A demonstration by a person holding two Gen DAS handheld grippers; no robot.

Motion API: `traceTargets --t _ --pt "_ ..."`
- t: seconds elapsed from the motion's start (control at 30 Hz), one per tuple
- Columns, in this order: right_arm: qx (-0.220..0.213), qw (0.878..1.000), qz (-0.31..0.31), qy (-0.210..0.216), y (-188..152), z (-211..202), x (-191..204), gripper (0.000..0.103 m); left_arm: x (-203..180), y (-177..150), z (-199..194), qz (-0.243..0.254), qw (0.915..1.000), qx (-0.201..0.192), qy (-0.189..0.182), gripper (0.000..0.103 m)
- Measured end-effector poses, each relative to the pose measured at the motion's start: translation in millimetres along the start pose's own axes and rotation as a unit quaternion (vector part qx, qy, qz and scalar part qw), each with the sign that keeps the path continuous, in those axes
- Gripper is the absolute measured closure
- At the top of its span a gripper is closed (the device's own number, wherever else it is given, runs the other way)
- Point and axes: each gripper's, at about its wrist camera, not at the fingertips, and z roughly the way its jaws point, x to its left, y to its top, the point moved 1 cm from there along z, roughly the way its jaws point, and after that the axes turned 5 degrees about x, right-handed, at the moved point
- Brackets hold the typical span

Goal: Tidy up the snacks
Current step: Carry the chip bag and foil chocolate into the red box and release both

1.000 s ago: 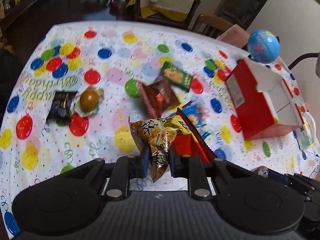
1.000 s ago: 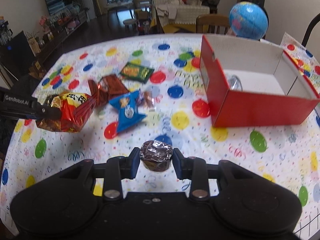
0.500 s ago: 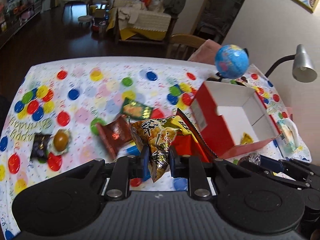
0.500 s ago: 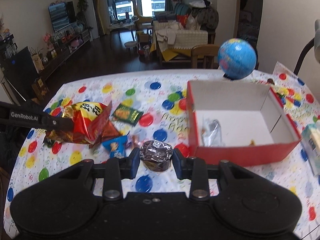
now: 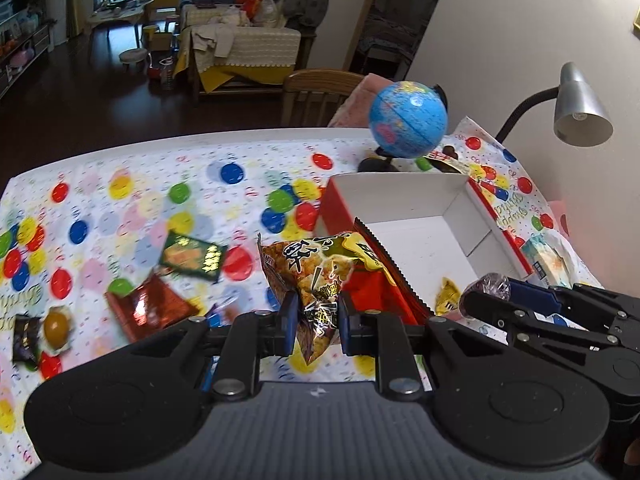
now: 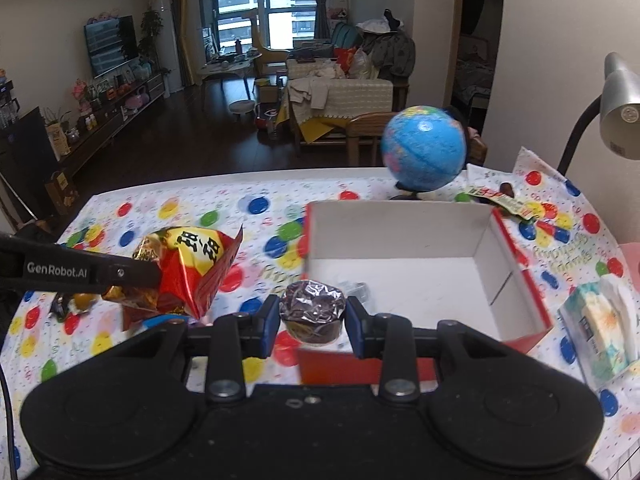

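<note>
While clamped on a crinkled red-and-yellow snack bag (image 5: 324, 276), left gripper (image 5: 318, 320) held above worktop (image 5: 132, 196), beside near wall of red box (image 5: 404, 216). Right gripper (image 6: 313, 320) pinching foil-wrapped round snack (image 6: 313, 312) over box's near edge. Bag covers box's left corner; print blurred, unreadable. Yellow wrapper (image 5: 448, 294) and clear packet (image 6: 356, 289) inside, partly hidden. Green packet (image 5: 192, 256), brown packet (image 5: 150, 306) motion-smeared. Globe (image 6: 424, 148) behind box.
</note>
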Motion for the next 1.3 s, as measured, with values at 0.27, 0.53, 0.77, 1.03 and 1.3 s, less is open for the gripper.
traceTargets --t 0.27,0.53,0.77,1.03,1.3 --pt "0.002 1.0 0.007 -0.01 8 13 -46 0.07 -43 22 31 0.019 0.9998 0.005 0.004 0.083" --pt "0.01 1.0 0.015 -0.018 10 30 -84 0.07 -75 35 66 0.033 0.9993 0.019 0.005 0.083" --pt "0.018 0.999 0.026 -0.022 10 50 -113 0.07 -94 43 101 0.036 0.9985 0.038 0.017 0.083" --pt "0.034 0.999 0.034 -0.022 12 78 -142 0.07 -107 51 141 0.038 0.9973 0.059 0.021 0.083" --pt "0.059 0.997 0.044 -0.026 7 112 -163 0.07 -116 57 171 0.046 0.9957 0.074 0.032 0.083"
